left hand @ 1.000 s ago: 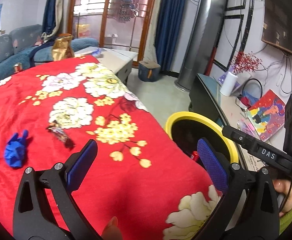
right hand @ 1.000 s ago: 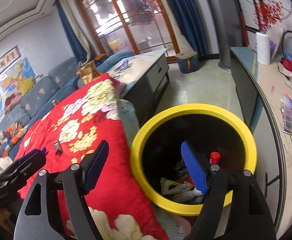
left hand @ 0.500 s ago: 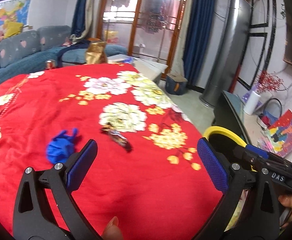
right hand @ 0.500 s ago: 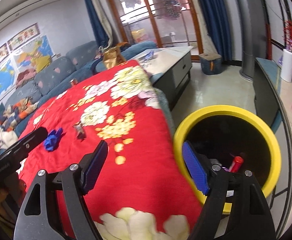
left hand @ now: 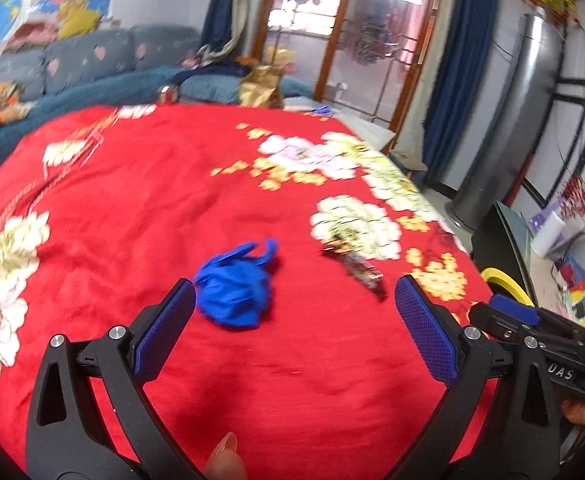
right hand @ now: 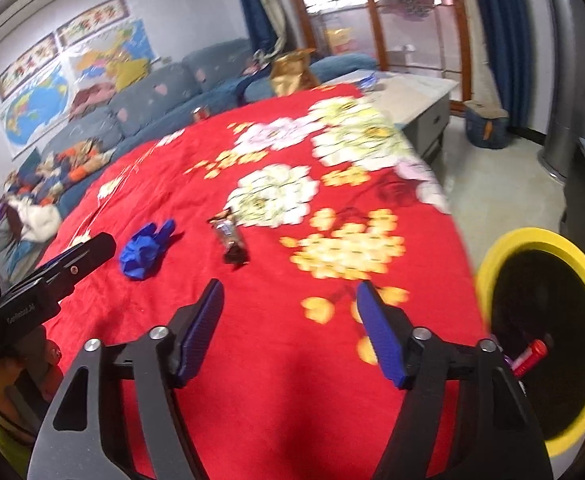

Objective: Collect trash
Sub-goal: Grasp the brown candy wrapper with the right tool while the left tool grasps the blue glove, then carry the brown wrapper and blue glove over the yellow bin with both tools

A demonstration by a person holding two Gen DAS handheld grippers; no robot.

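Observation:
A crumpled blue glove [left hand: 234, 290] lies on the red flowered cloth [left hand: 172, 200], just beyond my left gripper's left finger. A dark snack wrapper [left hand: 356, 266] lies to its right. My left gripper [left hand: 294, 312] is open and empty above the cloth. In the right wrist view the glove [right hand: 146, 250] and the wrapper [right hand: 230, 238] lie ahead to the left. My right gripper [right hand: 290, 318] is open and empty over the cloth. A yellow-rimmed bin [right hand: 488, 256] with trash inside stands at the right, beside the table.
A gold bag [left hand: 262, 86] and a can [left hand: 168, 94] sit at the cloth's far edge. A blue sofa [right hand: 164, 92] runs behind. A grey coffee table [right hand: 416, 94] and a low cabinet [left hand: 504, 236] stand to the right.
Both grippers have swung left, away from the bin and over the cloth. The glove and wrapper are now nearer the left gripper. Both stay open.

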